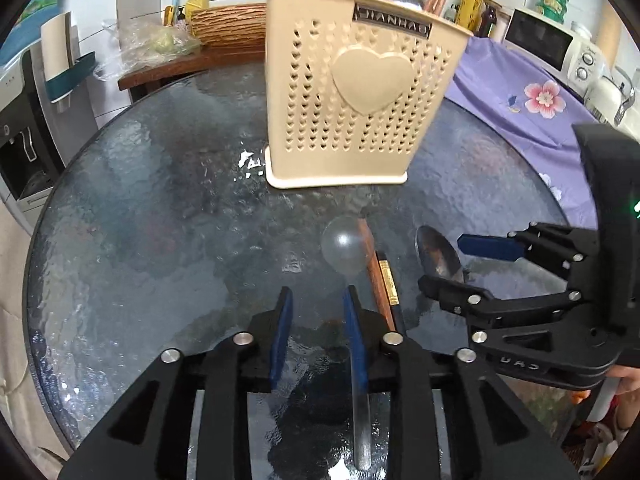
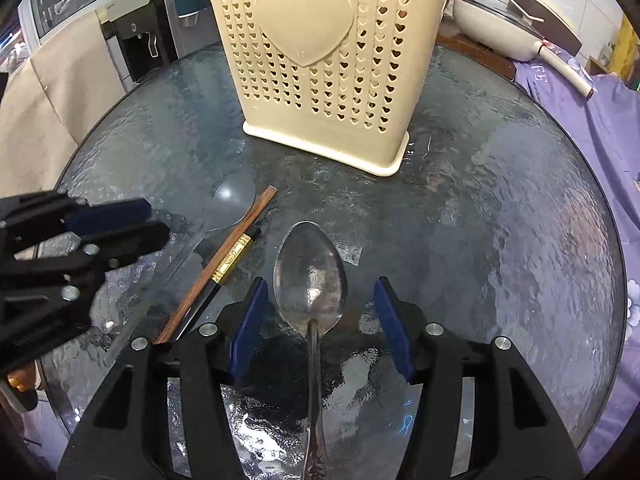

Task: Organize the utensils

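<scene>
Right gripper (image 2: 318, 330) was seen spread wide, blue pads either side of the metal spoon (image 2: 310, 276), which lay flat on the glass table (image 2: 500, 240), untouched by either pad. Left gripper (image 1: 318, 332) was also parted, nothing pinched; clear plastic spoon (image 1: 344, 246) and chopsticks (image 1: 378, 276) lay just ahead. Farther back, the beige utensil holder (image 2: 320, 60) stood upright, already loaded with utensils.

We see a cream utensil holder (image 2: 320, 60) pierced with heart-shaped holes, a tarnished silver spoon (image 2: 310, 276), reddish-brown chopsticks (image 2: 224, 264) with a gold band, blue-padded black grippers (image 2: 320, 320).
</scene>
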The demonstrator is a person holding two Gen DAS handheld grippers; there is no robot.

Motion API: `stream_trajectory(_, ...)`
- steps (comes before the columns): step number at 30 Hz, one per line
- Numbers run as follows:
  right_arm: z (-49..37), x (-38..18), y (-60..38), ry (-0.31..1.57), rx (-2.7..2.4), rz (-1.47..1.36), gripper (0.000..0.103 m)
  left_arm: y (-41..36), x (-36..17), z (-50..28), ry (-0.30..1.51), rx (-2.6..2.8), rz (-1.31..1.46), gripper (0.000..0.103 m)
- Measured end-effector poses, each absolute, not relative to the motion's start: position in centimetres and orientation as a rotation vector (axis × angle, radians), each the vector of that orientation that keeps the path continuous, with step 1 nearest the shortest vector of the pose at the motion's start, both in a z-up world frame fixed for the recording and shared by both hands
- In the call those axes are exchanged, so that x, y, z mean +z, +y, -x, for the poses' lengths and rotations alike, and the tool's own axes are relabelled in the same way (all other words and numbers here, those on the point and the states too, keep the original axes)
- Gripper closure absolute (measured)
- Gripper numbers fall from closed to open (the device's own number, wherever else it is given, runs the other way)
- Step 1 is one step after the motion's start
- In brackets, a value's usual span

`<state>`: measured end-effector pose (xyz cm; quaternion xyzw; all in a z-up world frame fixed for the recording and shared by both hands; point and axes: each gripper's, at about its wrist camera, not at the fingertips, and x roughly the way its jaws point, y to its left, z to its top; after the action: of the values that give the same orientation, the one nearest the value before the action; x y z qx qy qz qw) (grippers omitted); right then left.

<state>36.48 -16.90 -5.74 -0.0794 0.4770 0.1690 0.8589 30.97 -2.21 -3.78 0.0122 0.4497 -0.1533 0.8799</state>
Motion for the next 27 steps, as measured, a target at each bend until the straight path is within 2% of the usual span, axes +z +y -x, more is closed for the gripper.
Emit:
stream_trajectory(12,-36.6,-5.7,-16.9,1.014,0.352,0.17,0.047,-4.7,-5.5,-30.3,0.972,-0.349,-0.133,0.076)
stream_trajectory(27,-37.7,-5.4,-17.2,1.032,0.336,0.17,0.05,-6.2,-5.5,-34.7,0.948,-0.318,-0.198,0.078)
